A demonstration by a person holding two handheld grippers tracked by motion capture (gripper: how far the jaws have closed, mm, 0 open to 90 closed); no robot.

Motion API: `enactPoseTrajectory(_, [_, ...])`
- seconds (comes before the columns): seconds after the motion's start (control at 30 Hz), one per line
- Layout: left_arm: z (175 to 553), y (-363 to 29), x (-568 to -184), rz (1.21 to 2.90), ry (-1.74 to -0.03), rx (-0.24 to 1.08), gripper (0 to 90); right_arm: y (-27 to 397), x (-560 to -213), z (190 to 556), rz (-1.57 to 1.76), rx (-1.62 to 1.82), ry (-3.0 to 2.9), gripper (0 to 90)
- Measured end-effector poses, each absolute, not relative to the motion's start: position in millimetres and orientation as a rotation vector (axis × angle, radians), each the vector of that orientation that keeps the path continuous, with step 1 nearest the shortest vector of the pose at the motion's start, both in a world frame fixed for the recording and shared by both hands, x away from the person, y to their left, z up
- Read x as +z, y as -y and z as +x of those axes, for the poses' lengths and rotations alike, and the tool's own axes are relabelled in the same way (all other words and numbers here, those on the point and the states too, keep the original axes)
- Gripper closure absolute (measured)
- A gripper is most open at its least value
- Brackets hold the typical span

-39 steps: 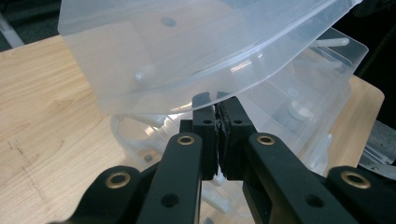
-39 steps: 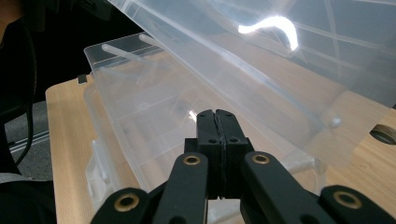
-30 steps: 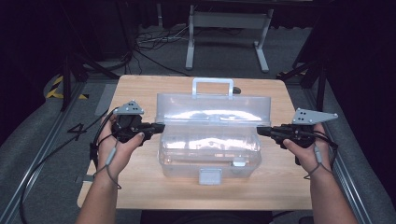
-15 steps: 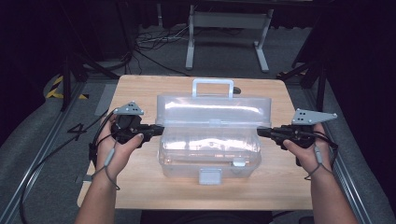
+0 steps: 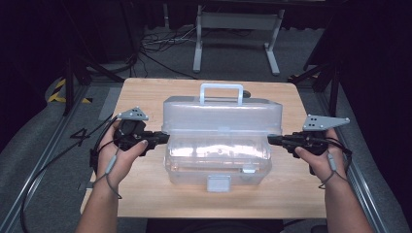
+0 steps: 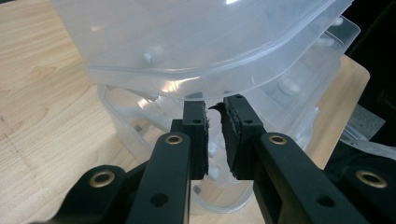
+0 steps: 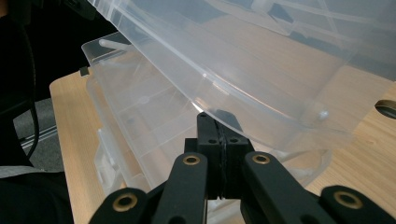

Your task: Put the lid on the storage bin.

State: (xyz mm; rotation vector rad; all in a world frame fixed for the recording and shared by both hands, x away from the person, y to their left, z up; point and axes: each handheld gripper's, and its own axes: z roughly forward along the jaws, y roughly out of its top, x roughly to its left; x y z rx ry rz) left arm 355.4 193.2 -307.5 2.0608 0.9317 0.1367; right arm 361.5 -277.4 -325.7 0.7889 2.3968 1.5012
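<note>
Clear box (image 5: 218, 145) fills table (image 5: 145, 92) centre (lid raised); side strips, front edge free.

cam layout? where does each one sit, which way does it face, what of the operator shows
High view: above the person's side, facing forward and down on the wooden table; both forearms, left gripper, right gripper.
Left gripper view: on the left gripper, along its parted jaws at the clear plastic box with a raised lid.
Right gripper view: on the right gripper, jaws together under the lid.
Shared: all show box and table.
</note>
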Motion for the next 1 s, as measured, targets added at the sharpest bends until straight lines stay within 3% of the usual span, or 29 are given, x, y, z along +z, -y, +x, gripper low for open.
enactPoseTrajectory(1.0, [350.4,-191.7,-307.3,2.163,-0.921,0.112,77.8,276.9,-327.8,357.6,0.845,1.392,-2.517,88.6])
